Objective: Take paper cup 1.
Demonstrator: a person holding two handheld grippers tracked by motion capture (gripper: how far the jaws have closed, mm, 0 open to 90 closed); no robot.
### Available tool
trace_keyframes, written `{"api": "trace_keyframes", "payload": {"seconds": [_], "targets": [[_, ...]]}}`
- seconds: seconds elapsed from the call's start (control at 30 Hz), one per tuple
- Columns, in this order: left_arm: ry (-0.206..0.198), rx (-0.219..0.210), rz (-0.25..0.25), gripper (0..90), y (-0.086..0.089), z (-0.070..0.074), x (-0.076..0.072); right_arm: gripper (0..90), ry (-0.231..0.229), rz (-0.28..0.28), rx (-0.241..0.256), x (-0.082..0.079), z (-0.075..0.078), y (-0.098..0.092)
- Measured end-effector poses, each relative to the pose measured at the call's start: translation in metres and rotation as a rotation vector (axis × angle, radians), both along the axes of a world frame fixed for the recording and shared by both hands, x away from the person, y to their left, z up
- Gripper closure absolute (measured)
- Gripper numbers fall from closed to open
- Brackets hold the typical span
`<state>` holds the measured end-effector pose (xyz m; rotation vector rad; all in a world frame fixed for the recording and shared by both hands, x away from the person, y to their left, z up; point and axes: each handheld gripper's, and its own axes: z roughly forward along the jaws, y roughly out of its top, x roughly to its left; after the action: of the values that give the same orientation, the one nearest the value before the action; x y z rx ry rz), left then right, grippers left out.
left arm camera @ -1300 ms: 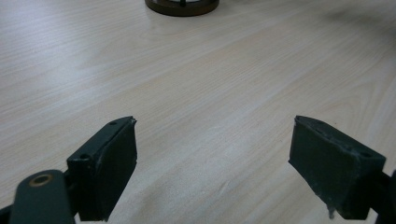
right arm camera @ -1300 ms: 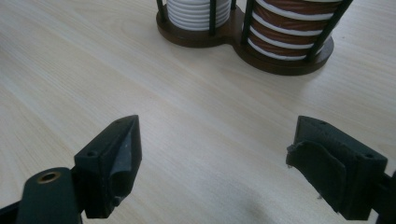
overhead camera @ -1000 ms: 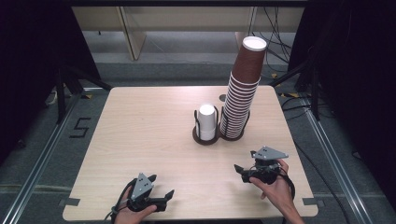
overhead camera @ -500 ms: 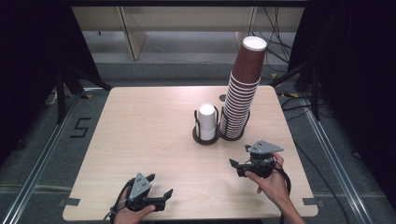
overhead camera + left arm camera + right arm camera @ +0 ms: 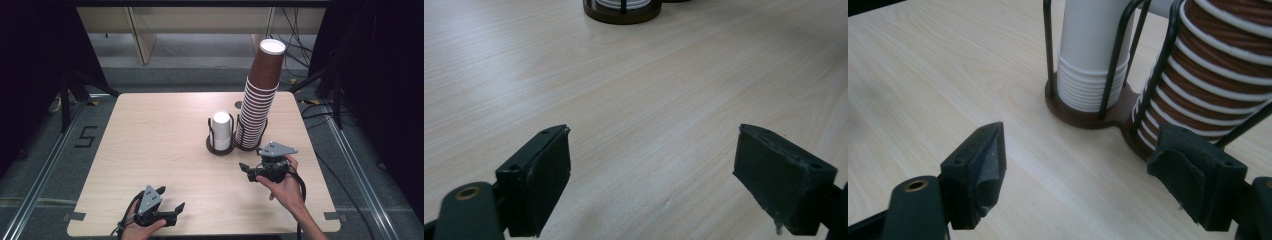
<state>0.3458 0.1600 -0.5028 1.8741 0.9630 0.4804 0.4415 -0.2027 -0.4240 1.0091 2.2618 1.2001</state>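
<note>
Step in hand, as judged: right gripper [image 5: 248, 172] reaching toward the cup holder [image 5: 235, 146] to take a cup. Its jaws stand wide apart with nothing between them. It sits just in front of the holder, on the side nearest the person.

White cups [image 5: 1090, 65]: short stack in the holder's left ring. Brown cups [image 5: 260, 100]: tall stack in the right ring, leaning slightly to the right at the top (rim well above everything else). The right gripper view has both stacks close ahead, wire uprights [image 5: 1115, 55] between the jaws and the cup walls.

Left gripper [image 5: 172, 209]: jaws also wide and empty, resting at the table [image 5: 150, 135] edge, well apart from the holder.

To do it well: come in above the wire uprights, close on one cup rim only, lift straight up. A sideways pull would likely tip the brown stack.
</note>
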Motion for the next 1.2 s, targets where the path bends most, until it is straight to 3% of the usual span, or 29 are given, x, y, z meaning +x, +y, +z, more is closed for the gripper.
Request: {"api": "trace_keyframes", "payload": {"seconds": [0.23,0.37,0.4,0.63,0.7,0.83,0.87,1.2], "targets": [[-0.001,-0.005,0.0,14.9,0.0,0.0,0.0,23.8,-0.028,0.015,0.002,0.009,0.008,0.011],[0.003,-0.002,-0.003,14.8,0.0,-0.001,0.0,25.9,-0.023,0.019,0.02,0.012,0.013,0.019],[0.001,-0.009,0.0,14.9,-0.001,-0.001,0.0,25.9,-0.042,0.036,0.007,0.014,0.014,0.019],[0.001,-0.004,0.001,14.9,0.0,-0.001,0.0,25.9,-0.031,0.027,0.046,0.021,0.021,0.03],[0.006,0.003,0.003,14.9,0.0,0.0,0.0,25.9,-0.05,0.032,0.036,0.024,0.024,0.032],[0.0,-0.006,0.001,14.9,0.0,0.0,0.0,25.9,-0.041,0.032,0.05,0.027,0.029,0.038],[0.001,-0.005,0.003,14.9,0.0,0.0,0.0,25.9,-0.063,0.033,0.04,0.029,0.031,0.039],[0.005,0.001,0.007,14.9,0.0,0.0,-0.001,27.1,-0.056,0.012,0.05,0.043,0.036,0.053]]}}
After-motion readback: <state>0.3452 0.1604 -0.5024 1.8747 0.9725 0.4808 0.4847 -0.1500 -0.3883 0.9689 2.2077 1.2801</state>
